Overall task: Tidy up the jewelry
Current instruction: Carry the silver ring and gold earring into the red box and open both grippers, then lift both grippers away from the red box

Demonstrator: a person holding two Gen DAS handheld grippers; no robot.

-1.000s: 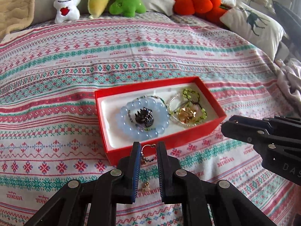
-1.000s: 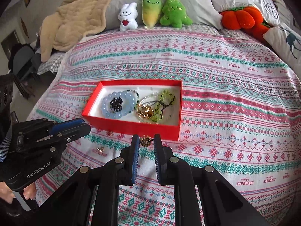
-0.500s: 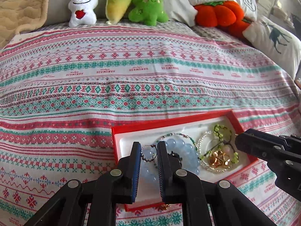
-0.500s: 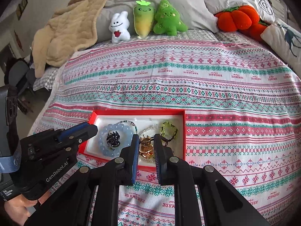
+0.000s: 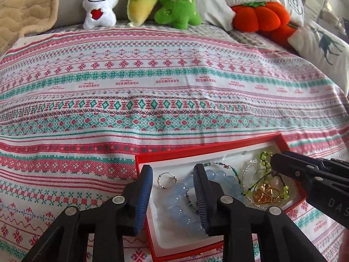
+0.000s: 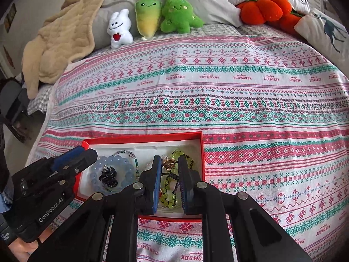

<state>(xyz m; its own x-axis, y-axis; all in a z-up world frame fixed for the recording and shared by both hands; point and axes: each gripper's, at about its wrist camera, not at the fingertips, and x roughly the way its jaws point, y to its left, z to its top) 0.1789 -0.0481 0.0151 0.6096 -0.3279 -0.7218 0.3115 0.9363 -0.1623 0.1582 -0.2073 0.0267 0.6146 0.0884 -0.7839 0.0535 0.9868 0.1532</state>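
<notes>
**Cloth, card, beads and metal**

Woven bedspread (image 5: 152, 83), matt and patterned. Red box (image 5: 196, 150) looks like matt card with a smooth white liner. Blue bracelet (image 5: 183, 196): glossy, translucent beads. Thin wire ring (image 5: 166, 180), shiny metal. Gold trinket (image 5: 267, 195) gleams. Plush toys (image 6: 172, 13), fuzzy cloth.

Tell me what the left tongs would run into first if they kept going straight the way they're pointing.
Probably the small silver beaded ring lying on the white liner of the red box. The left tongs are open right over it, with the blue bead bracelet just beside. Depth is hard to judge.
</notes>
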